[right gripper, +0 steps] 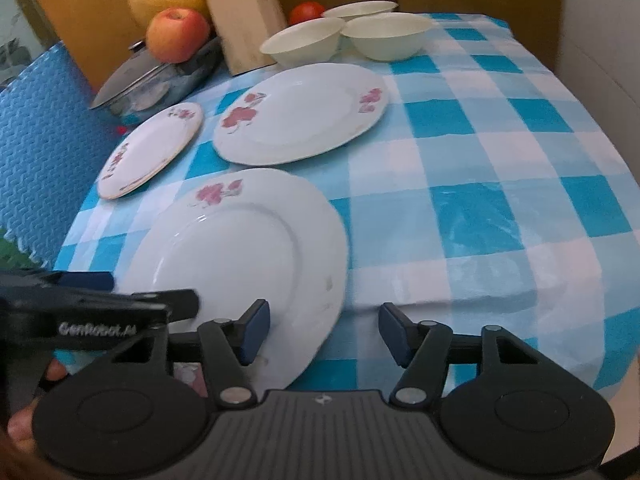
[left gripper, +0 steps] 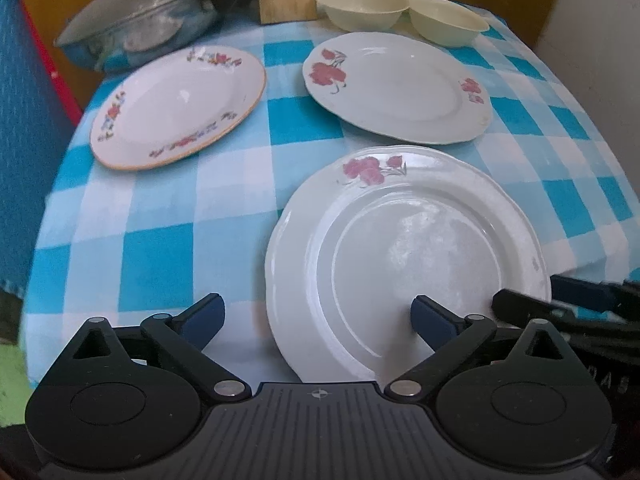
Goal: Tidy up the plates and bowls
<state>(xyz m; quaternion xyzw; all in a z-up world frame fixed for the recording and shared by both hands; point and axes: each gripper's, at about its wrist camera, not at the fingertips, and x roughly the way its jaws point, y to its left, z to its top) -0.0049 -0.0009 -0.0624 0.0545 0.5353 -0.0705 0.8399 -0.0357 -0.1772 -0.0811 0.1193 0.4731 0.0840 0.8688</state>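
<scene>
Both hand-held grippers reach over the near edge of a blue-and-white checked tablecloth (right gripper: 480,184), jaws spread wide and grasping nothing. The left gripper (left gripper: 318,320) and the right gripper (right gripper: 322,330) each straddle the near rim of a white round china plate with pink flowers (left gripper: 404,256). Beyond that plate lies a second pink-flowered white plate (left gripper: 400,88); left of it, a gold-rimmed floral plate (left gripper: 178,106). Three cream bowls (left gripper: 362,4) cluster behind the second plate.
</scene>
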